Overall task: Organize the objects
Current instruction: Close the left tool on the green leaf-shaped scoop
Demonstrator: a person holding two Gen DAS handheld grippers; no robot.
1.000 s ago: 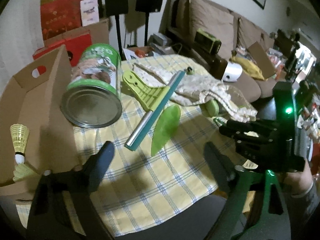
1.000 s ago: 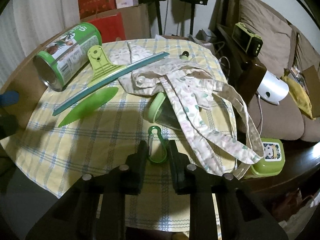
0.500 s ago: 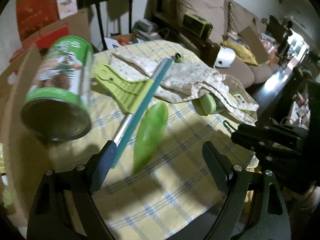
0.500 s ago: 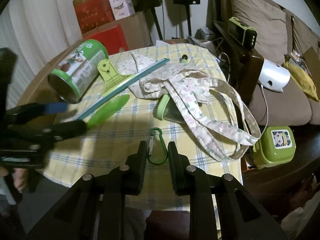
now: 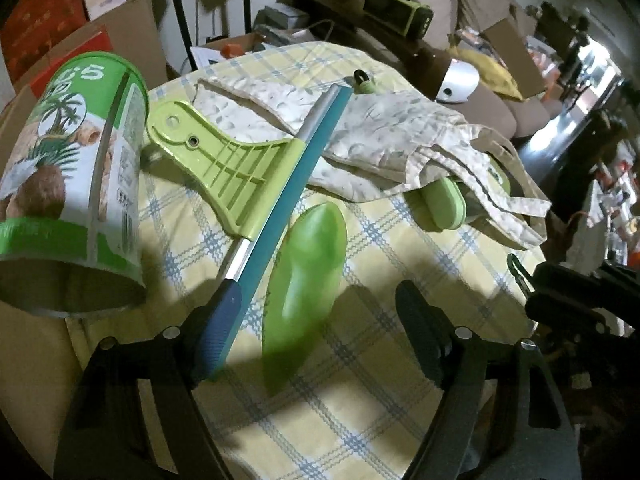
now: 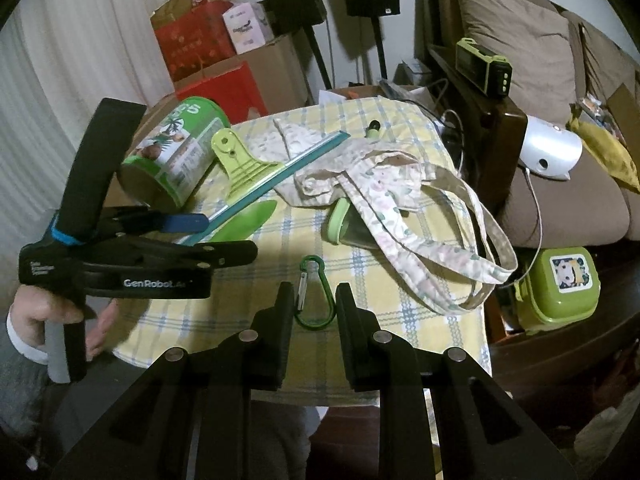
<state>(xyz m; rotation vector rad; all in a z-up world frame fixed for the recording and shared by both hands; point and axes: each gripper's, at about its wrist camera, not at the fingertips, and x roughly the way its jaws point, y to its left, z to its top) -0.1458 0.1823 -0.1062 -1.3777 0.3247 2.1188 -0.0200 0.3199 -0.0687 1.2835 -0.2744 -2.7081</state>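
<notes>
My left gripper (image 5: 316,320) is open, its fingers on either side of a flat green leaf-shaped piece (image 5: 308,264) on the yellow checked tablecloth (image 5: 380,380). The teal blade of a green-handled squeegee (image 5: 280,184) lies against its left finger. It also shows in the right wrist view (image 6: 224,240). A green can (image 5: 76,184) lies on its side at left. My right gripper (image 6: 312,304) holds a green carabiner (image 6: 314,292) between its nearly closed fingers, just above the cloth. A patterned cloth bag (image 6: 380,184) covers a green-lidded cup (image 6: 340,224).
A cardboard box (image 5: 24,360) stands left of the table. A green lunch box (image 6: 556,288) sits beyond the table's right edge, by a brown sofa (image 6: 540,80). Speaker stands (image 6: 360,20) and red boxes (image 6: 200,48) are behind.
My left gripper has moved forward and lower, around the green leaf piece. My right gripper has lifted and pulled back with the carabiner between its fingers.
</notes>
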